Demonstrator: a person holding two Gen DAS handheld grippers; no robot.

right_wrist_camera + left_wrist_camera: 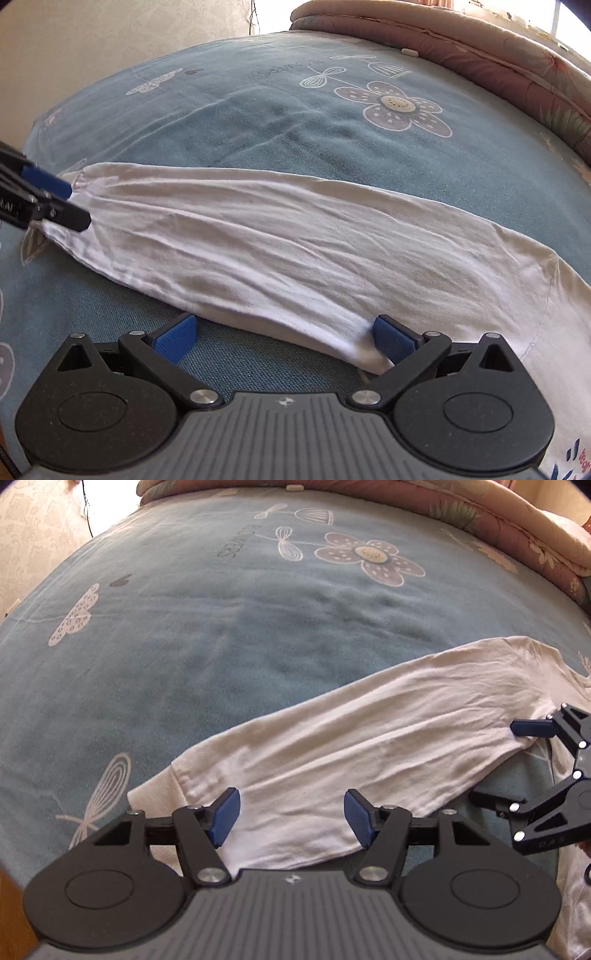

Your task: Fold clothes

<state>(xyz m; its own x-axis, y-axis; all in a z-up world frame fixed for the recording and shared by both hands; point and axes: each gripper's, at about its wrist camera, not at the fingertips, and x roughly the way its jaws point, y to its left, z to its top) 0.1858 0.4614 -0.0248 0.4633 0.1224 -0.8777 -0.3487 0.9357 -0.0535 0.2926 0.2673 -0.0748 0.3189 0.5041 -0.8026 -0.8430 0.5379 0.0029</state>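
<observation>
Both open tools [291, 819] [284, 341] hover over white sleeve [351, 738].

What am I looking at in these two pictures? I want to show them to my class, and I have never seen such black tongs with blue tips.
No machine: a person holds a two-finger gripper in each hand, each with a wide-angle camera looking along its fingers. One picture is from the left gripper, the other from the right gripper, and each also catches the other at its edge. A white garment, folded into a long strip, lies on a bed with a blue flowered sheet; a pink quilt is piled at the far side. Both grippers are open. The left one straddles one end of the strip, the right one stands at the other end, and neither is pinching the cloth.
</observation>
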